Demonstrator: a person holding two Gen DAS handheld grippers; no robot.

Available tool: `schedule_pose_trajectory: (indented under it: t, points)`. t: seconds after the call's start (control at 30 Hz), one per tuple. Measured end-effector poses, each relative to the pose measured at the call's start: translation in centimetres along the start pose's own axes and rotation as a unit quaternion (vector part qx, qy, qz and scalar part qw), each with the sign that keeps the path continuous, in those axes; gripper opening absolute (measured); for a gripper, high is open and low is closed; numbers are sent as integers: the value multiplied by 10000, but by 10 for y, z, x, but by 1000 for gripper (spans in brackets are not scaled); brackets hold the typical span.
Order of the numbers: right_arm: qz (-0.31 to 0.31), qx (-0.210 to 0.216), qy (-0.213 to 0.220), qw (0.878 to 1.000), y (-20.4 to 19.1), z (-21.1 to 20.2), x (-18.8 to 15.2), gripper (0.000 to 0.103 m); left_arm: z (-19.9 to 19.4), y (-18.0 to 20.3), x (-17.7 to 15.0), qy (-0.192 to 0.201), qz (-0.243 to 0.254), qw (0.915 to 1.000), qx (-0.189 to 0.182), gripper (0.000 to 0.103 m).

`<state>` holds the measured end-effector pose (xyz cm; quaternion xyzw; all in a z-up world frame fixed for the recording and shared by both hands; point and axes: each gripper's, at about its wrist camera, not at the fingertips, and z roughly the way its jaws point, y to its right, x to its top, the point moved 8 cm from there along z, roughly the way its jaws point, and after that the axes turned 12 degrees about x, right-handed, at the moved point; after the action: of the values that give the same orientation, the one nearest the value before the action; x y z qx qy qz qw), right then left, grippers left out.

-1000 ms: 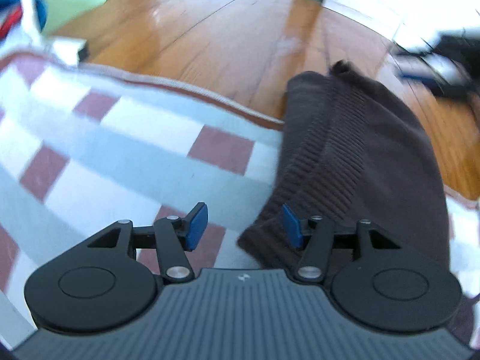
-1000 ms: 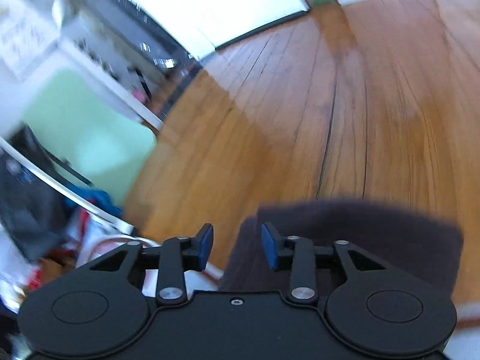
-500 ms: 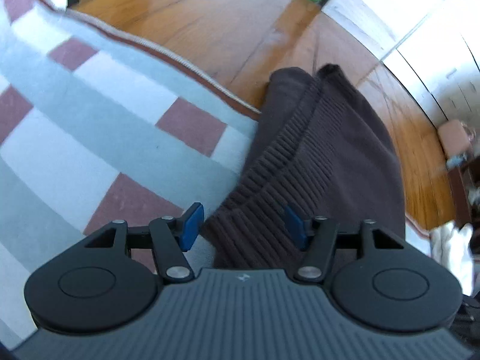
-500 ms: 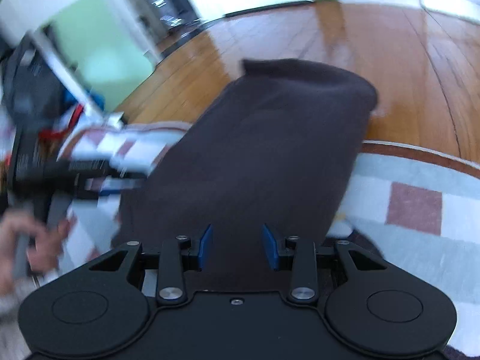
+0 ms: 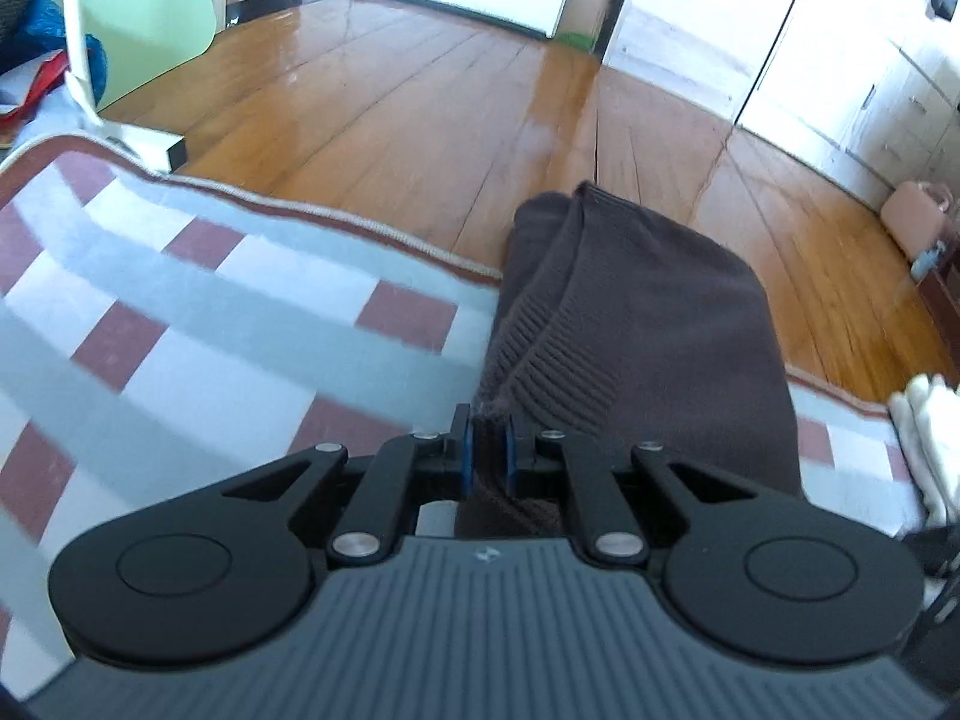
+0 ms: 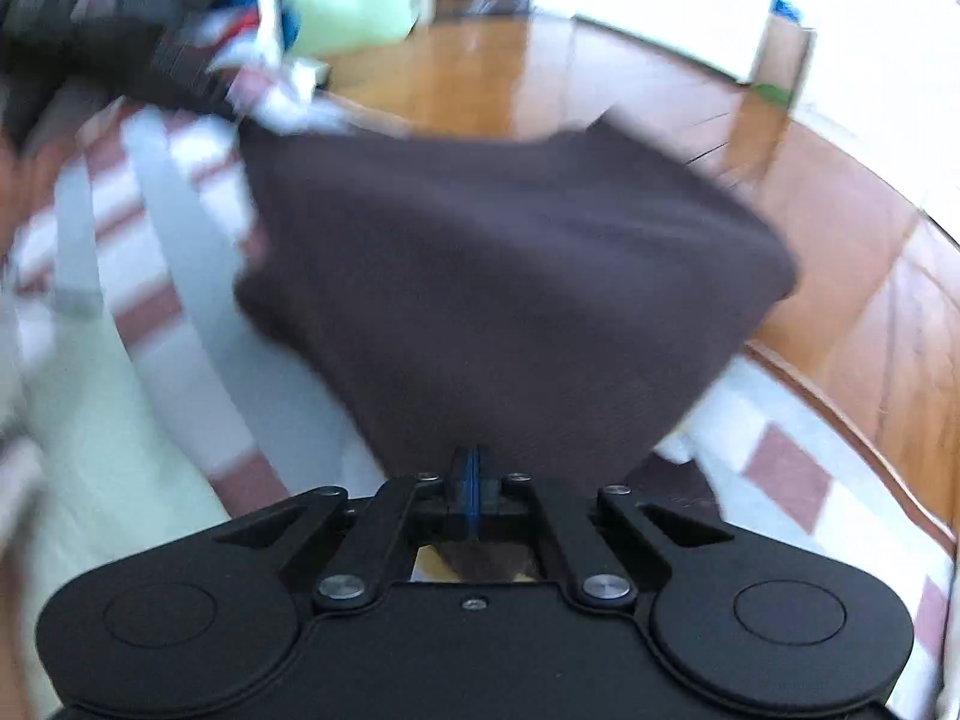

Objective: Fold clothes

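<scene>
Floor point(image 5: 420, 120) of shiny wooden boards fills the far part of both views, and before it lies a checked rug point(image 5: 180, 324) in pale blue, white and dull red, with a red-brown border along its far edge. On this rug lies your brown sweater point(image 5: 648, 324). It crosses the far edge of the rug, so its far end rests over the boards and its near part lies on the rug. The ribbed hem runs down toward your left gripper point(image 5: 487, 450).

You hold the left gripper closed on the near corner of the sweater: a tuft of the knit stands up between the blue pads point(image 5: 462, 450), pressed from both sides. Its jaws have just been closing.

In the right wrist view, which is blurred, your right gripper point(image 6: 474, 489) is also closed. Its pads meet at the near edge of the sweater point(image 6: 510, 276) and the cloth spreads away from them; its jaws too have just been closing on it.

Something white point(image 5: 927, 438) lies at the right edge of the rug.
</scene>
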<state>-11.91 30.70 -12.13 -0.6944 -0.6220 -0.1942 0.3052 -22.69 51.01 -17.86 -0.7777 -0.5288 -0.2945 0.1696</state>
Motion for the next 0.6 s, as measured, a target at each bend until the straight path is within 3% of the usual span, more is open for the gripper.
schedule_pose_trajectory:
  t: [0.1,0.2,0.23,0.27,0.3,0.33,0.4,0.5,0.57,0.6]
  points:
    - [105,-47,-87,9999,12,-8,-8,0,13,13,-29,-491,506,9969,360,9]
    - [664,-63,-180,9976,29,2,-18,2,49,18,-57,-1155,1083,9829,938,13]
    - [900,83,-122,9958,32,3,-19,10,49,18,-55,-1143,1093,9826,972,14]
    - [971,172,-64,9951,31,2,-18,10,49,18,-52,-1124,1105,9824,1003,15]
    - [1014,247,-6,9945,29,2,-17,15,46,17,-47,-1065,1129,9826,1020,22]
    - [940,206,-7,9954,27,2,-16,38,42,16,-43,-1016,1160,9825,1043,30]
    - [779,11,56,9969,21,0,-13,61,35,11,-37,-881,1126,9843,1039,34]
    - [881,-120,249,9957,31,3,-2,61,20,6,-22,-700,860,9901,858,35]
    - [848,-115,280,9959,31,15,10,61,6,13,-12,-316,887,9940,562,36]
    - [793,-157,279,9963,27,22,16,61,-3,23,-8,1,1032,9940,357,44]
